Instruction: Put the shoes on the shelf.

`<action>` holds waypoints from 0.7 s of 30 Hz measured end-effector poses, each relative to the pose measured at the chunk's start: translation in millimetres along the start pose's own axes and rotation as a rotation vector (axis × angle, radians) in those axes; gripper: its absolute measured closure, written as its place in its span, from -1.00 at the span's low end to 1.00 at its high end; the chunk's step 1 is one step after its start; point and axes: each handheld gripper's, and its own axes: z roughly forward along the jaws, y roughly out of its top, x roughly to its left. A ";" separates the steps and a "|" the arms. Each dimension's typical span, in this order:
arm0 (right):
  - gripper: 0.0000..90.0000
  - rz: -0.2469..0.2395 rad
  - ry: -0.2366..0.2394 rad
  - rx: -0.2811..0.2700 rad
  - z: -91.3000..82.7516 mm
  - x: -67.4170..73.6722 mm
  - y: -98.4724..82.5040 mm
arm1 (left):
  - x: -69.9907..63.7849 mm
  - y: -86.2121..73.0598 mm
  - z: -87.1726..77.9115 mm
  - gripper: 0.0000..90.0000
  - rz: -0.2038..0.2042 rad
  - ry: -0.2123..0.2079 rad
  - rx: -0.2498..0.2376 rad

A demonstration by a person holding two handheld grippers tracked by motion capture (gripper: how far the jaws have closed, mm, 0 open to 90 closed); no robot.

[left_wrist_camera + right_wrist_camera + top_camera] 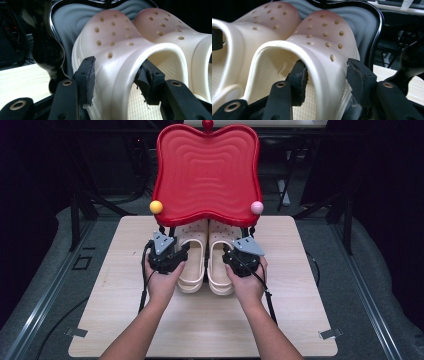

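I have two cream clogs side by side on the lower tier of a stand, toes pushed in under the red tray (207, 170) above them, heels out towards me over the table (100, 320). The left clog (192, 257) and the right clog (221, 262) sit just beside each other, close enough that I cannot tell whether they touch.

My left gripper (172, 256) straddles the outer wall of the left clog, one jaw outside and one inside the foot opening. In the left gripper view the pads stand slightly off the wall (110, 75), so it is released, nothing clamped. My right gripper (235, 256) sits the same way over the outer wall of the right clog (324, 62), with a clear gap at the outer pad: released as well.

The tray overhangs the toes and blocks them from above. A yellow ball (156, 207) and a pink ball (257, 207) cap its front corners, right above my grippers.

The clogs are smooth, matte foam with round holes over the toes and a ribbed footbed. The tray is glossy plastic, lobed, with rippled rings. The lower tier (67, 22) looks grey and rippled too, rimmed in shiny black. The table is pale wood grain.
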 end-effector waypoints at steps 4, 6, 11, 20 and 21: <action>0.15 -0.010 0.009 0.017 -1.6 0.0 0.1 | 0.1 -0.3 -2.3 0.15 -0.002 0.002 -0.008; 0.14 -0.018 0.005 0.009 -1.9 0.6 -1.1 | 0.1 0.3 -4.4 0.14 -0.002 -0.002 -0.002; 0.15 -0.018 0.008 0.008 -4.4 1.0 -2.1 | -2.1 -0.1 -8.5 0.14 -0.001 -0.006 -0.004; 0.15 -0.034 0.021 -0.002 -13.9 3.0 -3.2 | 1.0 -4.2 -14.9 0.14 -0.009 -0.009 0.004; 0.15 -0.037 0.021 0.003 -14.9 2.8 -3.1 | 1.1 -4.3 -15.9 0.14 -0.009 -0.009 -0.001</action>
